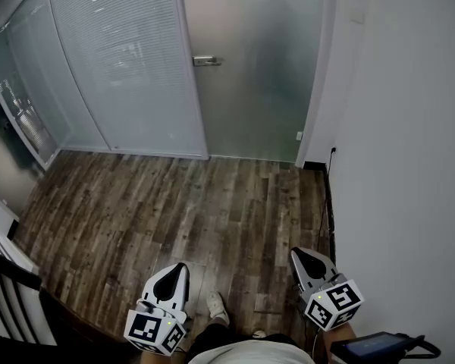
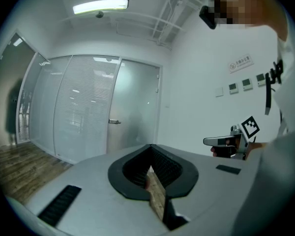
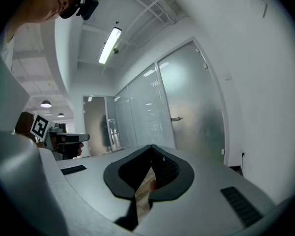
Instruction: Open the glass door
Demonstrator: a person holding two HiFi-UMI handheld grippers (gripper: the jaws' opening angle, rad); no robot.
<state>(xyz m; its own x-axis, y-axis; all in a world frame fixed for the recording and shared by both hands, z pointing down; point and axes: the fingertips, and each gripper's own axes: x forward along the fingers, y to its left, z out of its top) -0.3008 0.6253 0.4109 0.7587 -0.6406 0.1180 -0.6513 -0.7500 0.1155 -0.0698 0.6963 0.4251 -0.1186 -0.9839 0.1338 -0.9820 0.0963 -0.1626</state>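
The frosted glass door (image 1: 254, 67) stands closed at the far end of the floor, its metal lever handle (image 1: 206, 61) on its left edge. My left gripper (image 1: 180, 268) and right gripper (image 1: 298, 255) are held low and close to my body, far from the door, both pointing towards it. Each has its jaws drawn together to a point, with nothing between them. The left gripper view shows the door (image 2: 135, 107) and handle (image 2: 114, 122) beyond the shut left gripper (image 2: 150, 146). In the right gripper view, the handle (image 3: 176, 118) sits above the shut right gripper (image 3: 151, 146).
A glass partition with blinds (image 1: 121, 67) runs left of the door. A white wall (image 1: 402, 127) borders the right side, with a socket and cable (image 1: 332, 152) at its base. Dark wood floor (image 1: 174, 211) lies between me and the door. A black chair (image 1: 7, 294) stands at lower left.
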